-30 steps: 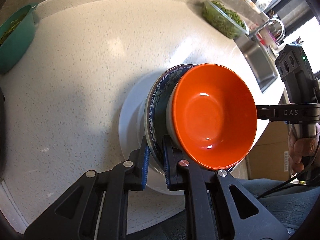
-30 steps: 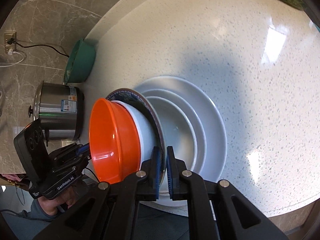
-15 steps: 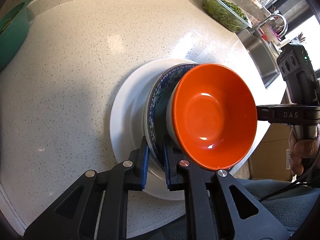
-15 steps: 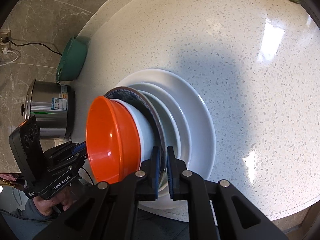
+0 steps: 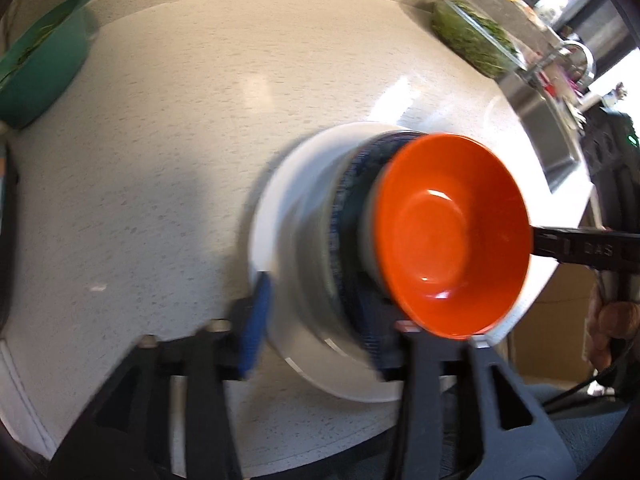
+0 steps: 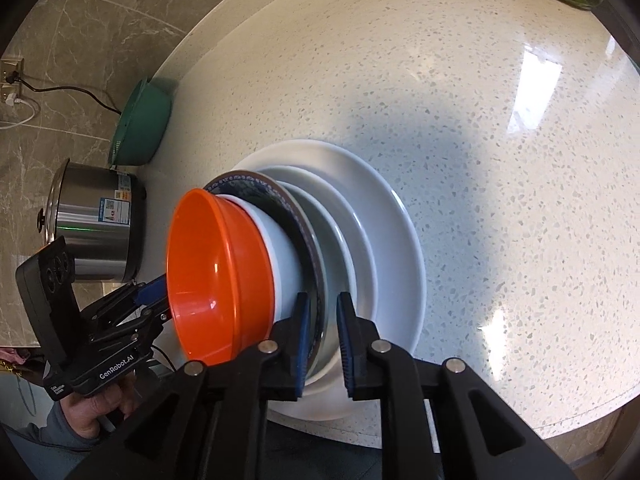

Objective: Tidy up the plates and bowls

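left gripper [image 5: 316,320]: jaws just opened, apart around the blue patterned plate [image 5: 344,216], not pressing
right gripper [image 6: 322,344]: just opening; plate rim between pads
stack: orange bowl [image 6: 208,276] topmost

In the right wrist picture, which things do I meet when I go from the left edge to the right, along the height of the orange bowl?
Steel pot → orange bowl → white bowl → blue patterned plate → white plates → bare speckled counter.

Left claw [image 5: 312,320] and patterned plate [image 5: 352,216] motion-blurred.
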`<state>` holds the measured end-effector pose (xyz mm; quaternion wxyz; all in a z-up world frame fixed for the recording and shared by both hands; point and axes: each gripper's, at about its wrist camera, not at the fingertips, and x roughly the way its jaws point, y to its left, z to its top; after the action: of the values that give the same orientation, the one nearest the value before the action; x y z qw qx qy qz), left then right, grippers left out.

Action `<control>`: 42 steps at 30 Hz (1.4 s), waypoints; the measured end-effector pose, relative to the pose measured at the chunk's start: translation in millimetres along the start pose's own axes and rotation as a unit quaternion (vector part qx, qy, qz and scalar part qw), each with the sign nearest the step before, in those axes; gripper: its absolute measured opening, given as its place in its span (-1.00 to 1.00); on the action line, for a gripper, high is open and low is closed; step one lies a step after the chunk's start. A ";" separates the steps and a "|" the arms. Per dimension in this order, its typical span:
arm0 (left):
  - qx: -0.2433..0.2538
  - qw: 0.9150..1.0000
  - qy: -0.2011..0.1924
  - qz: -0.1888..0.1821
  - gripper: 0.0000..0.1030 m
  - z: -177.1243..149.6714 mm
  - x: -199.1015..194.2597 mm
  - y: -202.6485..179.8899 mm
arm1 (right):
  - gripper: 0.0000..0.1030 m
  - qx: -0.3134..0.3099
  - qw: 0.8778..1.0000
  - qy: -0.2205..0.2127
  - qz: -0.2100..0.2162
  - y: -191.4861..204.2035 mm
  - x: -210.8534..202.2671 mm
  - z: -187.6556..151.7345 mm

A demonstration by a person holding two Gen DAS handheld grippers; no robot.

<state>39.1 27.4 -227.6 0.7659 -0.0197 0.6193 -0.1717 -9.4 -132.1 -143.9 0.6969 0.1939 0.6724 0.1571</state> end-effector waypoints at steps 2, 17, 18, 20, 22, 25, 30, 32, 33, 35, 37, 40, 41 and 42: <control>-0.012 1.000 -0.010 0.002 0.24 -1.0 -5.7 5.5 | -0.52 -0.001 1.000 -0.005 -0.006 -1.3 -4.3 -2.3; -0.068 0.979 -0.156 0.109 0.99 -38.0 -91.3 -20.6 | 1.00 -0.065 0.995 -0.079 0.004 -2.1 -78.4 -13.3; -0.071 0.977 -0.170 0.106 1.00 -43.6 -100.5 -26.1 | 1.00 -0.070 0.994 -0.084 0.004 -0.2 -82.3 -16.4; -0.077 0.975 -0.181 0.101 1.00 -49.7 -113.1 -37.0 | 1.00 -0.082 0.992 -0.098 0.002 3.2 -90.4 -23.5; -0.084 0.973 -0.177 0.121 0.99 -53.6 -120.8 -47.0 | 1.00 -0.091 0.990 -0.107 -0.006 5.9 -97.3 -29.5; -0.076 0.968 -0.183 0.156 0.99 -59.0 -134.5 -71.8 | 1.00 -0.100 0.988 -0.118 -0.009 10.4 -106.1 -37.7; -0.102 0.963 -0.154 0.196 1.00 -67.1 -148.1 -98.8 | 1.00 -0.116 0.984 -0.138 -0.011 24.5 -118.4 -51.9; -0.115 0.967 -0.157 0.166 1.00 -67.0 -151.2 -100.2 | 1.00 -0.121 0.982 -0.147 -0.018 30.3 -120.8 -57.3; -0.120 0.967 -0.166 0.151 1.00 -67.8 -153.2 -98.9 | 1.00 -0.123 0.981 -0.151 -0.024 33.4 -121.1 -57.5; -0.130 0.967 -0.176 0.133 1.00 -67.0 -155.1 -95.4 | 1.00 -0.124 0.979 -0.160 -0.030 40.2 -121.4 -62.7; -0.132 0.968 -0.183 0.110 1.00 -63.1 -156.8 -90.1 | 1.00 -0.122 0.977 -0.169 -0.045 46.0 -122.0 -66.4; -0.123 0.968 -0.193 0.107 1.00 -57.1 -161.0 -85.9 | 1.00 -0.107 0.976 -0.178 -0.060 51.6 -122.6 -70.0; -0.119 0.967 -0.196 0.108 1.00 -55.3 -163.1 -85.1 | 1.00 -0.105 0.976 -0.181 -0.065 53.8 -122.7 -71.4; -0.114 0.967 -0.199 0.114 0.99 -53.9 -165.4 -85.7 | 1.00 -0.104 0.975 -0.183 -0.073 56.1 -121.8 -72.7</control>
<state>-61.7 4.2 -63.5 0.8808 -0.0701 0.4683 -0.0041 -85.3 -137.1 -11.7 0.8338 0.0963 0.5261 0.1367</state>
